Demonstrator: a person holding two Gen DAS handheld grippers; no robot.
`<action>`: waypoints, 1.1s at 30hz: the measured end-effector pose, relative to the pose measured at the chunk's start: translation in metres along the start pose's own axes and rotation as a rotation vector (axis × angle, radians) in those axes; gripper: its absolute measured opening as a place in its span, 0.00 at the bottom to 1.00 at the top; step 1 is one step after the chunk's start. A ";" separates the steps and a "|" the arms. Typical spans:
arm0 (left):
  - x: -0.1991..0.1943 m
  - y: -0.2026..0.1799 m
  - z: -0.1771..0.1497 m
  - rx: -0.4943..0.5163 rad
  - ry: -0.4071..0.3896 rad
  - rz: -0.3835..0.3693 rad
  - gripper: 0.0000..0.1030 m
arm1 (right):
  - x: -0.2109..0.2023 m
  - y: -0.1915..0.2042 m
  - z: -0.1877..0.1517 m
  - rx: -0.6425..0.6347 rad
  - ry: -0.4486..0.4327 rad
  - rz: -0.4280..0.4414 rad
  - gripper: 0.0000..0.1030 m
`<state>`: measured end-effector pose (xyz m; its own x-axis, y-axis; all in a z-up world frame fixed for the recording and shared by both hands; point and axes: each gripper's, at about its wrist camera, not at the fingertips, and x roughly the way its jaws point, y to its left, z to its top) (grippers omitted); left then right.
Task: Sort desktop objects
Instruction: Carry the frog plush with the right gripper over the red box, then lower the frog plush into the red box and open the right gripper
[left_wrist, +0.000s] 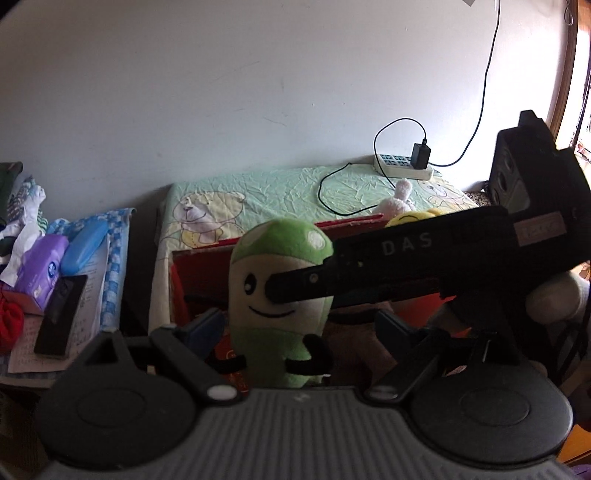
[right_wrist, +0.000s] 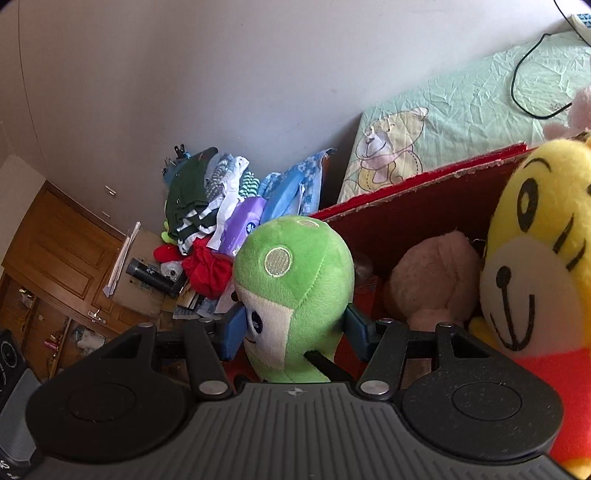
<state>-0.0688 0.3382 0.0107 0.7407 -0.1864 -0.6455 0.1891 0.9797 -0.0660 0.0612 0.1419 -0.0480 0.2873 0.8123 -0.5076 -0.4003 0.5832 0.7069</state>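
Right hand-held gripper (right_wrist: 293, 332): blue pads pressed on either side of the green plush toy (right_wrist: 295, 291), clamped at head level, just under the cap. In the left wrist view the right tool crosses in from the right and one finger lies over the toy's face.

Left hand-held gripper (left_wrist: 295, 328): fingers spread wide, toy (left_wrist: 279, 295) standing between them, neither pad (left_wrist: 207, 328) touching. Spread and empty.

Landmark: red box (right_wrist: 424, 192). Toy sits at the box's left end, over or just inside the rim; cannot tell which. Deeper in the box, a pale pink plush (right_wrist: 436, 273) and a yellow plush (right_wrist: 535, 266) at the right end.

Judged step: placing the toy in the box with the other plush. To do it well, keep the squeeze even, since soft stuffing can slip; lower it into the free left corner, clear of the pink plush, before letting go. Left tool should stay wide to avoid snagging the thin black arms.

Toy: green spotted cap, cream face, stitched smile, green body, upright.
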 end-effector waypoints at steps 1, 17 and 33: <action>0.001 0.001 -0.001 -0.001 0.005 -0.009 0.86 | 0.005 -0.001 0.000 0.011 0.022 0.009 0.58; 0.013 0.027 -0.007 -0.067 0.010 -0.060 0.86 | 0.047 -0.004 0.005 0.028 0.112 -0.002 0.62; 0.019 0.029 -0.012 -0.104 -0.021 -0.079 0.86 | 0.041 -0.008 0.004 0.060 0.027 -0.020 0.37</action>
<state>-0.0568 0.3643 -0.0122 0.7400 -0.2636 -0.6188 0.1800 0.9641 -0.1954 0.0799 0.1707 -0.0723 0.2704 0.8005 -0.5348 -0.3411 0.5991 0.7243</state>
